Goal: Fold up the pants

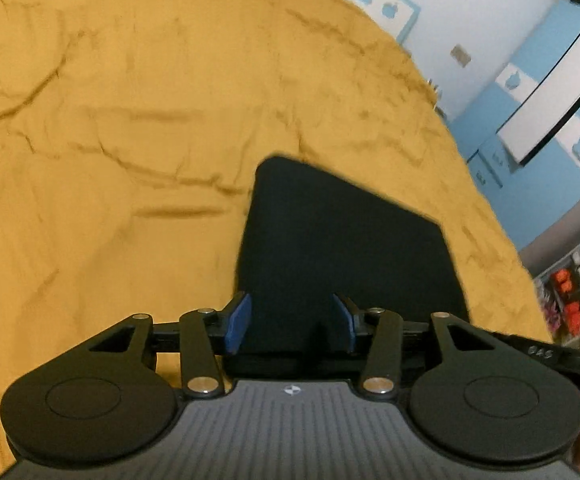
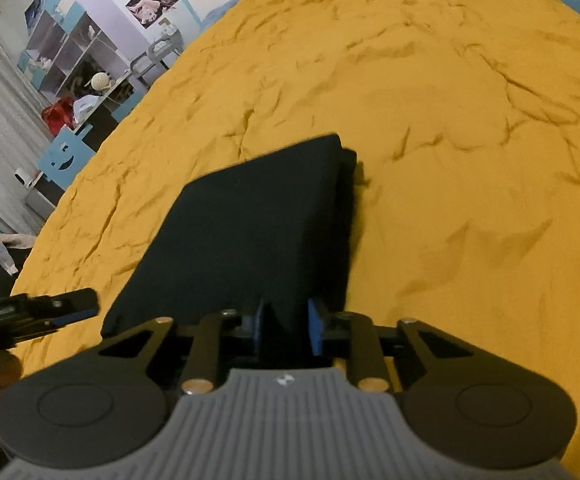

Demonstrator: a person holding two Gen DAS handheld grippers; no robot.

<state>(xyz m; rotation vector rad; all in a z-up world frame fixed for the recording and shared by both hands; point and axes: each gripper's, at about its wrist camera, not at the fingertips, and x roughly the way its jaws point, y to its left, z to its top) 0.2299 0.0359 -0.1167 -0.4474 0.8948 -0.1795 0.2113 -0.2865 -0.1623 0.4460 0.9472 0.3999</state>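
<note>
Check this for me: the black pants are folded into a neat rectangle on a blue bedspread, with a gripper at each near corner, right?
Not quite: the bedspread is mustard yellow, not blue; both wrist views show it. The rest holds: the black pants lie folded into a rectangle, with the left gripper and the right gripper at its near edge.

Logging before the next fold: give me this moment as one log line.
pants: black, folded, flat on yellow sheet | left gripper: open, at near edge | right gripper: open, at near edge | neither pinching
</note>
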